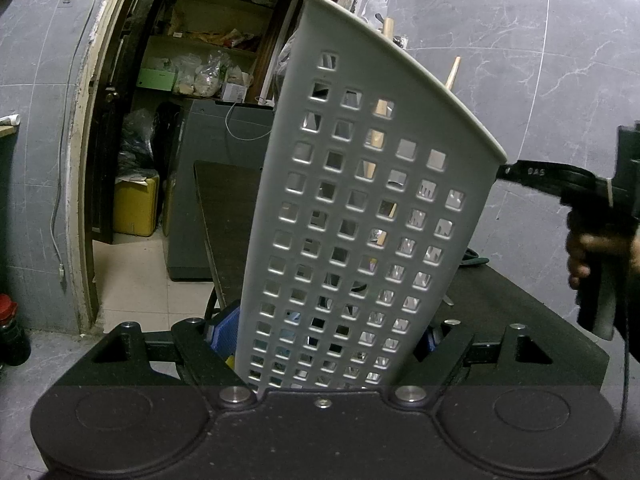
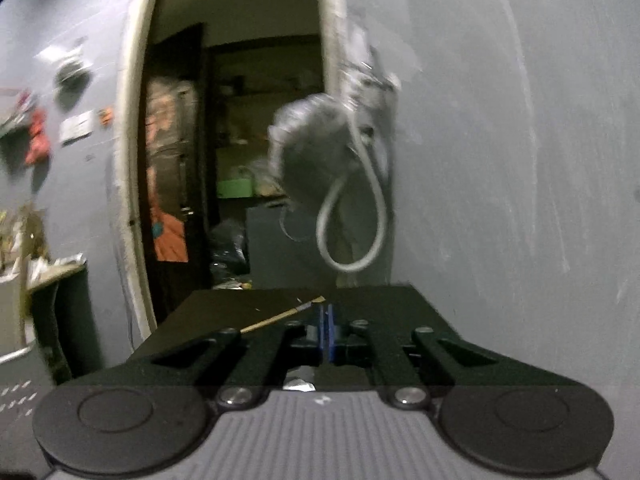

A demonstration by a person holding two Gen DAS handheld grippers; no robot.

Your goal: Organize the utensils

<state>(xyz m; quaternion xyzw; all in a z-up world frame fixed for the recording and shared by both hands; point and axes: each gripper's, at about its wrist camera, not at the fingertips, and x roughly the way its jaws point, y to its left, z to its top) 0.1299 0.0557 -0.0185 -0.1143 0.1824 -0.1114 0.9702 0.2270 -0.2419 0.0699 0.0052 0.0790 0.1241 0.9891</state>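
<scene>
A pale grey perforated utensil holder (image 1: 360, 184) leans to the right between the blue pads (image 1: 222, 338) of my left gripper (image 1: 326, 336), which is shut on its lower part. Two wooden handles (image 1: 387, 26) stick out above the holder's rim, and more utensils show through the holes. In the right wrist view my right gripper (image 2: 325, 330) has its blue pads pressed together. A thin wooden stick (image 2: 280, 316) runs from their tips down to the left over the dark table (image 2: 380, 304), pinched at its end. A hand (image 1: 588, 256) grips that gripper's handle at the right edge of the left wrist view.
A dark table (image 1: 520, 300) lies under both grippers, with grey tiled walls behind. An open doorway (image 1: 192, 120) leads to cluttered shelves. A metal strainer with a wire loop (image 2: 320, 152) hangs on the wall ahead. A yellow container (image 1: 136, 208) sits on the floor.
</scene>
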